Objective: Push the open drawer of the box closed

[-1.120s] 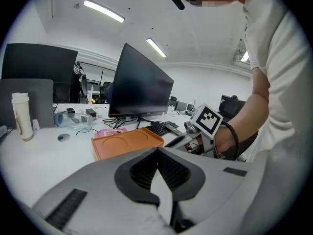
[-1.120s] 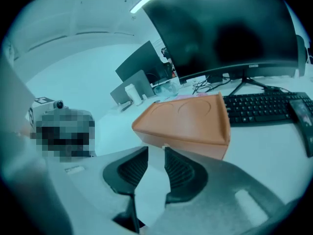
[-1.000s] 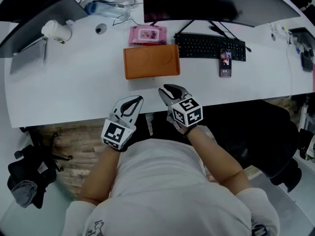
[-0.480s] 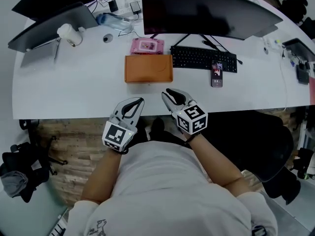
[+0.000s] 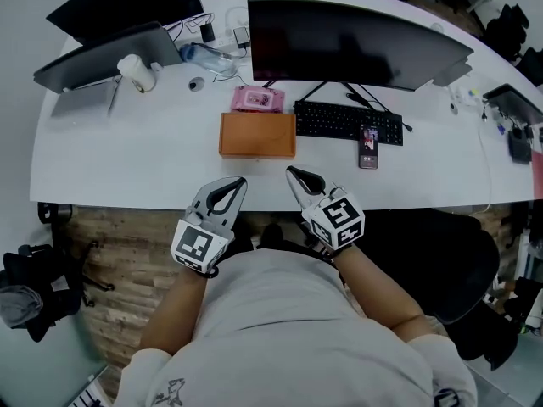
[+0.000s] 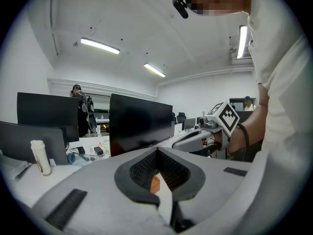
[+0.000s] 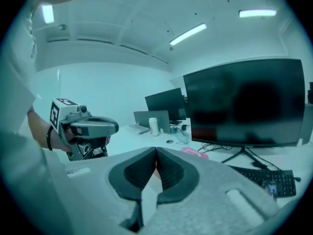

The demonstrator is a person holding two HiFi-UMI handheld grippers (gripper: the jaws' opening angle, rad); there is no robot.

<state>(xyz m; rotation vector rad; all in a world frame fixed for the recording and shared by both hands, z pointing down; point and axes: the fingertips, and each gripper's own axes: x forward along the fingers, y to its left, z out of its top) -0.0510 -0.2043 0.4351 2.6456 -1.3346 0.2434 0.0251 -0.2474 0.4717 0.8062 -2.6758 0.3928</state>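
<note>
The person's white shirt is at the bottom of the head view, with two bare arms reaching forward.

The left gripper is held over the near edge of the long white desk. It is near the flat orange box, on the near side and a bit to the left. Its jaws are closed and hold nothing. A bit of the box shows through the gap behind the pads in the left gripper view.

The right gripper is near the box too, on the near side and a bit to the right. Its jaws are closed and hold nothing. Neither gripper touches the box.

The box lies flat on the desk. I cannot tell if its drawer is open.

Just behind the box is a pink pack of wipes. To the right of the box are a black keyboard and a phone with a lit screen. Farther back than the box stands a big dark monitor. Far to the left of the box is a white cup.
</note>
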